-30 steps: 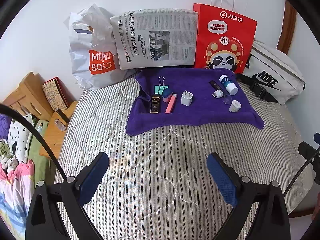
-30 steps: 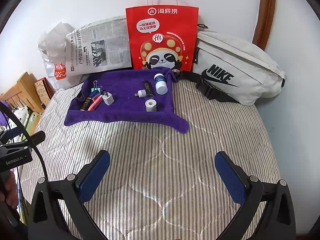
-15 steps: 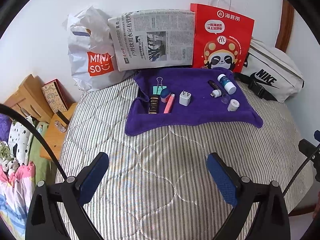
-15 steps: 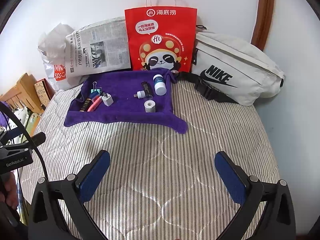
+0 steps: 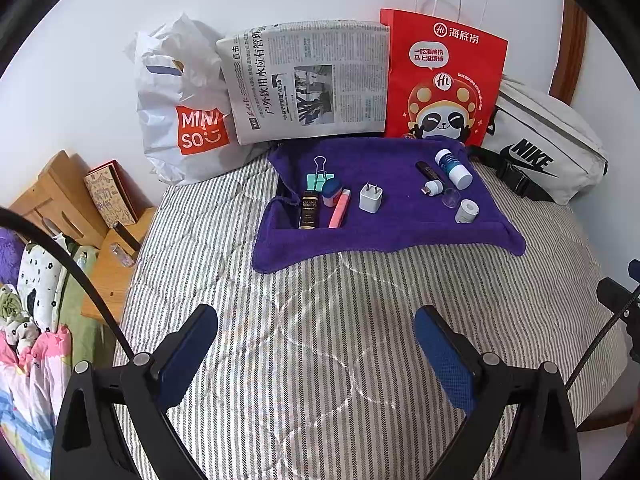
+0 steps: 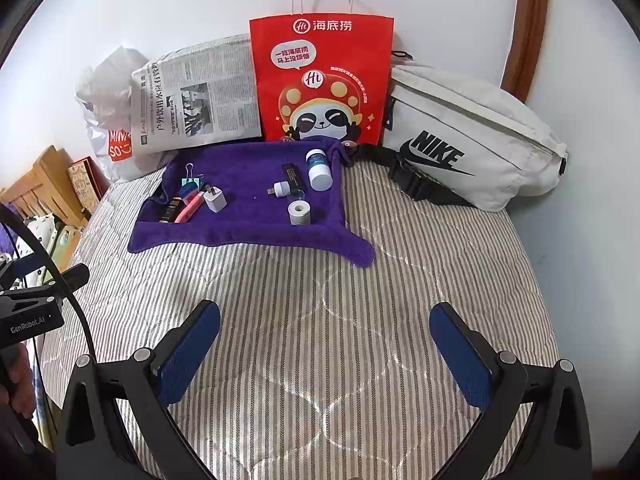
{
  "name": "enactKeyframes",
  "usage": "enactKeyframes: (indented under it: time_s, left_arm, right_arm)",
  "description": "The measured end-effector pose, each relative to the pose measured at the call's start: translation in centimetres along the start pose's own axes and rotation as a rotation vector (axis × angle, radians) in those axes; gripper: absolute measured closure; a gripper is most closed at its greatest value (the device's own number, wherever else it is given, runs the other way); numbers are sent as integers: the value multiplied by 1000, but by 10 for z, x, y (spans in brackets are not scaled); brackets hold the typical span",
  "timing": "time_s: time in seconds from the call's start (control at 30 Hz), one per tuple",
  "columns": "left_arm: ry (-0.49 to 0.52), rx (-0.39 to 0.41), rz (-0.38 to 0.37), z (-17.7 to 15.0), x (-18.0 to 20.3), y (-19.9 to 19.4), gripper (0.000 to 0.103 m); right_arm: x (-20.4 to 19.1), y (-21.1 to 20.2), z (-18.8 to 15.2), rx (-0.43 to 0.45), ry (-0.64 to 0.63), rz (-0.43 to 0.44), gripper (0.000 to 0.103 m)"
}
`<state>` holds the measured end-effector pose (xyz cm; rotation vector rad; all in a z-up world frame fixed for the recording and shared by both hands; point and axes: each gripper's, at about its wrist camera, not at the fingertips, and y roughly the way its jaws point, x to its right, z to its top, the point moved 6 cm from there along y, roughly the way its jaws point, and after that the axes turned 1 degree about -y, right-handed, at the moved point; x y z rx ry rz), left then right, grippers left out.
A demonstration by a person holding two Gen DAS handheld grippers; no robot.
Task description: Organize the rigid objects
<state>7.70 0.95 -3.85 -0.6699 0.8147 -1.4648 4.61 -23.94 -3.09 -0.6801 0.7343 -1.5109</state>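
Observation:
A purple towel lies on the striped bed and carries small items. Its left side holds a green binder clip, a black-gold box, a blue round tin, a pink tube and a white charger plug. Its right side holds a white-blue bottle, a black stick, a small white adapter and a white tape roll. My left gripper and right gripper hover open over the bed, well short of the towel, both empty.
Against the wall stand a white Miniso bag, a folded newspaper, a red paper bag and a white Nike pouch. A wooden bedside stand and clothes sit off the bed's left edge.
Both grippers have drifted slightly; the towel and bags sit a little higher and more to the left in each view. Nothing was grasped or moved.

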Motion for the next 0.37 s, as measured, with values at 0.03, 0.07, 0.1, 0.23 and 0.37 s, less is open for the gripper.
enactKeyframes:
  time_s: [0.03,0.07,0.1,0.23,0.37]
  left_arm:
    - [0,1,-2,0,-1,0,4]
    - [2,1,-2,0,0,0,4]
    - [3,1,-4,0,0,0,4]
    - [1,0,-4,1,-1,0,4]
    - [-8,11,-2,4,-5,2,4]
  right_arm:
    - [1,0,0,-1,2,0,0]
    - [1,0,0,0,2,0,0]
    - [1,0,0,0,1,-2,0]
    - [1,-1,0,-1,-2,-4,0]
    - [1,4,2,-9,-6,2,0]
